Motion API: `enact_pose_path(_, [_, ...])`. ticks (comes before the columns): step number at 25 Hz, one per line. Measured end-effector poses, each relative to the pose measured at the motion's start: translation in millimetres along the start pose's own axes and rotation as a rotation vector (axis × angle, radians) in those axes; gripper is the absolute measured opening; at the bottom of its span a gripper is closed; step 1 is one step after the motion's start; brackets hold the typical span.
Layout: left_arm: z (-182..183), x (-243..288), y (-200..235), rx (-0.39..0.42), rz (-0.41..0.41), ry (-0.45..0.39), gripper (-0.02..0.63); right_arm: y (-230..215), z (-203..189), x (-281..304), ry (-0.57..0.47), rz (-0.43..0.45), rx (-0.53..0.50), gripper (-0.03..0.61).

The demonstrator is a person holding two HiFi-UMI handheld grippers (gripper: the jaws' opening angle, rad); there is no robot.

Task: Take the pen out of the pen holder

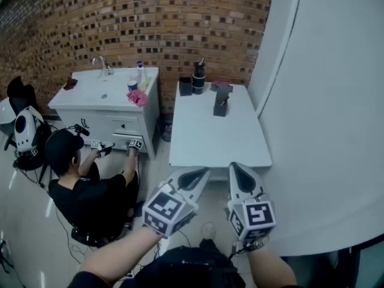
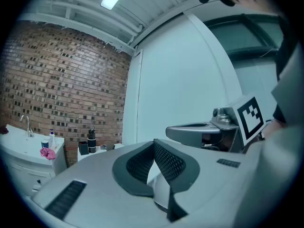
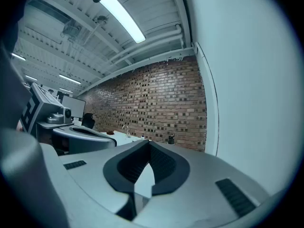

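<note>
1. The left tongs [image 2: 154,146] are sitting closed, their dark ribbed pads meeting at the tip with nothing between them.
2. The right tongs [image 3: 148,145] are closed and empty in the same way, pointing level towards the brick wall [image 1: 180,17].
3. A person is holding both side by side at the bottom of the head view, just short of the near edge of the white surface [image 1: 210,140] and not touching it.
4. The pen holder [image 1: 221,104] is standing upright on the far half of that surface, well apart from both tongs.
5. A pale sliver at its front may be the pen [image 1: 224,101] resting inside, though it is showing too small to be sure.
6. Behind the holder, along the far edge, a black tumbler [image 1: 198,77], a small black box [image 1: 185,87] and a pink item [image 1: 221,86] are sitting close together.
7. To the left, a white sink cabinet [image 1: 108,101] is standing against the wall, carrying a faucet [image 1: 101,65], a bottle [image 1: 140,72] and a pink cloth [image 1: 137,97].
8. Another person [image 1: 84,185] in black is sitting on the floor before that cabinet, reaching both arms towards its drawers.
</note>
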State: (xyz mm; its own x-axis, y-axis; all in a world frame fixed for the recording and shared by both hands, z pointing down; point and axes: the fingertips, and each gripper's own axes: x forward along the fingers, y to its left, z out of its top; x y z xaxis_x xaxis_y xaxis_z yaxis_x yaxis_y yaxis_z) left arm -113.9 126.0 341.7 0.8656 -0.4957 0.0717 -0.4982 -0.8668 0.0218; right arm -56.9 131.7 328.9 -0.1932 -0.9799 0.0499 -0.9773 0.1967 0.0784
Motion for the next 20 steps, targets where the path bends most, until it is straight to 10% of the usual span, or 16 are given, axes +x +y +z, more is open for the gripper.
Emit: enact_pose_path(20, [13.7, 212.3, 77.9, -0.023, 0.122, 0.073, 0.003, -175.7, -9.1, 155.7, 0.055, 0.072, 0.101, 0.011])
